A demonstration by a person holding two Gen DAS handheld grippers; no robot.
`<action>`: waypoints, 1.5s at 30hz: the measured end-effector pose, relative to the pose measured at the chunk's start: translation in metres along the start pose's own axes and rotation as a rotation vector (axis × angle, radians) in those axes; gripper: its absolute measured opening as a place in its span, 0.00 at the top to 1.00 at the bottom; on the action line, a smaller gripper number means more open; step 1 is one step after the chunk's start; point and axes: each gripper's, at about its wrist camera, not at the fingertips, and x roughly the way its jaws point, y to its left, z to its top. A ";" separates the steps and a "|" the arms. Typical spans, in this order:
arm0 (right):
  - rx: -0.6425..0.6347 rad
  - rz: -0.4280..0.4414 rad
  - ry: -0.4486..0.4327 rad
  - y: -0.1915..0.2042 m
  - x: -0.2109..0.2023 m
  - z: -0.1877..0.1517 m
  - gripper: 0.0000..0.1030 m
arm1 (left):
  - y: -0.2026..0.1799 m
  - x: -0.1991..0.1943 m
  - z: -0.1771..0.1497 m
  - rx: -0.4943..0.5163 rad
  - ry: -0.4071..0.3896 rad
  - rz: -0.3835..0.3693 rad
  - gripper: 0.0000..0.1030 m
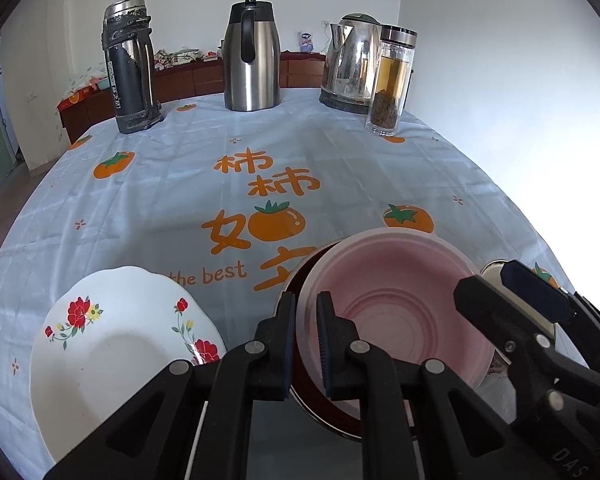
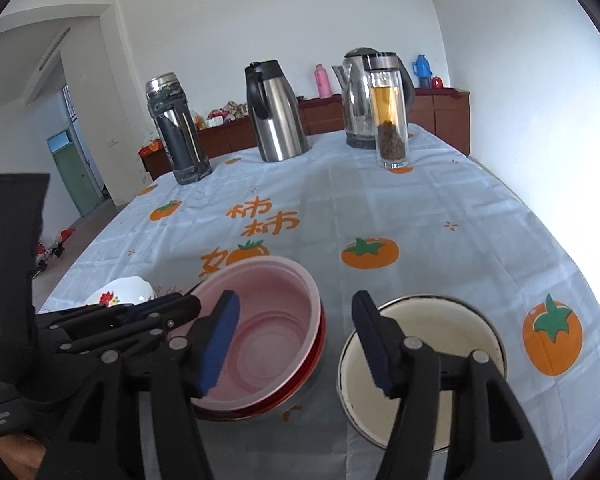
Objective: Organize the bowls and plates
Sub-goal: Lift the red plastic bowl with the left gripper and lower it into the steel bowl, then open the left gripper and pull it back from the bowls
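Left wrist view: left gripper (image 1: 305,344) has its jaws closed on the near-left rim of the pink bowl (image 1: 392,300), which is nested in a red bowl (image 1: 300,280) near the table's near edge. Floral plate (image 1: 112,344) lies just left, untouched.
Right wrist view: right gripper (image 2: 296,340) jaws stand about half open, empty, over the gap between the pink bowl (image 2: 268,320) and the cream enamel bowl (image 2: 452,328).
Judgement: cream enamel bowl lies just right of the right jaws, nearest that hand; likely the next bowl to stack.
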 end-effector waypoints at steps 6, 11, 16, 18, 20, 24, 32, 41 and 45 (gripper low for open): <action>0.030 -0.017 -0.025 -0.005 -0.010 0.002 0.44 | 0.004 -0.018 0.001 0.002 -0.053 0.028 0.88; 0.027 -0.105 -0.020 -0.007 -0.015 -0.002 0.88 | 0.007 -0.030 -0.008 -0.001 -0.078 0.033 0.88; 0.018 -0.092 0.038 -0.007 0.000 -0.007 0.91 | 0.015 -0.035 -0.020 -0.033 -0.054 0.032 0.88; 0.007 -0.085 0.052 -0.005 0.004 -0.010 0.91 | 0.017 -0.039 -0.025 -0.036 -0.056 0.034 0.88; 0.010 -0.085 0.056 -0.005 0.005 -0.012 0.91 | 0.017 -0.042 -0.027 -0.032 -0.057 0.042 0.88; 0.031 -0.068 0.041 -0.004 -0.007 -0.010 0.90 | 0.019 -0.049 -0.030 -0.039 -0.062 0.047 0.88; 0.031 -0.079 -0.031 0.003 -0.057 -0.014 0.51 | 0.007 -0.072 -0.040 0.012 -0.111 0.094 0.88; 0.053 -0.080 -0.057 -0.002 -0.093 -0.034 0.50 | -0.006 -0.090 -0.058 0.027 -0.112 0.081 0.84; 0.056 -0.084 -0.059 -0.004 -0.101 -0.041 0.50 | -0.012 -0.092 -0.064 0.038 -0.108 0.083 0.83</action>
